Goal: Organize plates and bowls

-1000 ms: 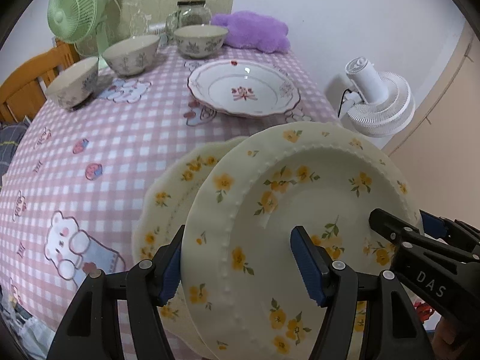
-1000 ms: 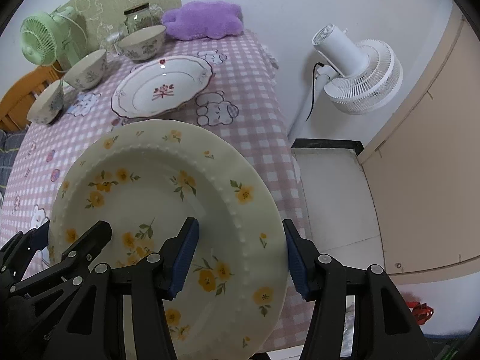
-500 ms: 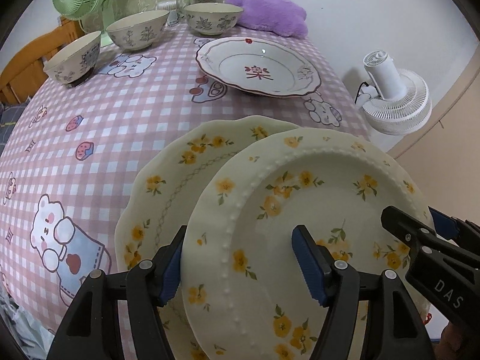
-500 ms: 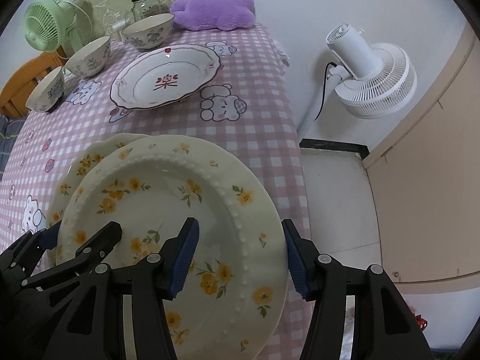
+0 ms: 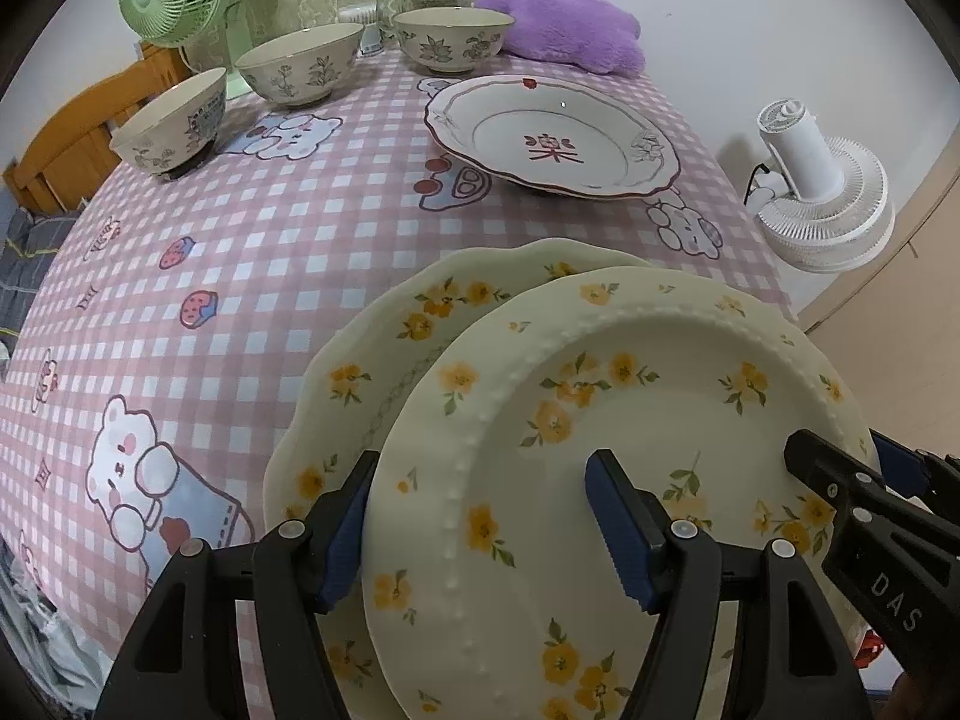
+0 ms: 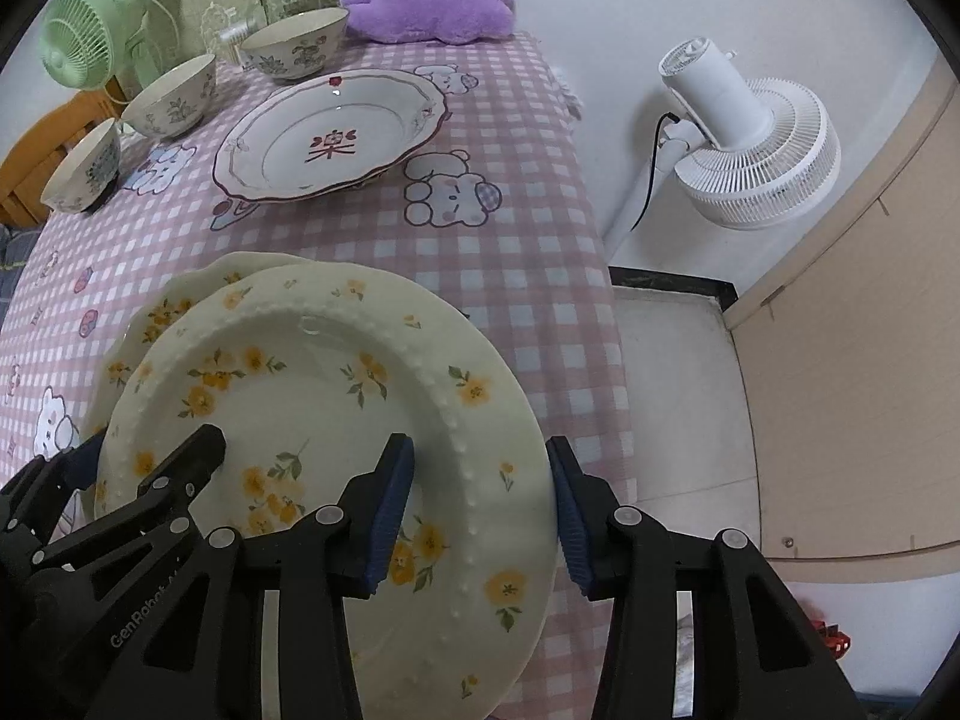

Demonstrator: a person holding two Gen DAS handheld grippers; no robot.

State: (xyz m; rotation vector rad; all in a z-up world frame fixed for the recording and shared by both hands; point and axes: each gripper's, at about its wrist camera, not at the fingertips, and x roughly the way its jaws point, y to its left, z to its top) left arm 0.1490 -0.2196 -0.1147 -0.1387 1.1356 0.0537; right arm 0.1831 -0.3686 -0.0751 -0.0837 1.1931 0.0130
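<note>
Plates first: a cream beaded plate (image 5: 630, 420) with yellow flowers and a ring of raised dots around its well lies tilted across a second cream plate (image 5: 384, 384), whose rim is scalloped and printed with the same flowers. Both look like smooth glazed ceramic. The pair sits at the near right corner of the surface (image 5: 240, 276), which wears a soft pink-and-white checked cloth with cartoon bears; the beaded plate's right rim juts past the surface edge over the pale floor.

The left hand-held gripper (image 5: 480, 528) straddles the beaded plate's left rim, jaws standing wide; one blue ribbed pad sits outside and under the rim, the other hangs over the well, and whether either presses I cannot tell. The right hand-held gripper (image 6: 480, 510) straddles the right rim in the same way. Its jaws have just been closing with the rim between them, yet a gap shows at the outer pad, so no firm hold is visible.

Farther back rests a white deep plate (image 5: 552, 138) with a wavy red-lined rim, and three rounded, flower-painted bowls (image 5: 294, 69) stand in a loose row by the far edge. Open checked cloth lies between them and the plates. A white fan (image 6: 750, 138) stands off the right side.
</note>
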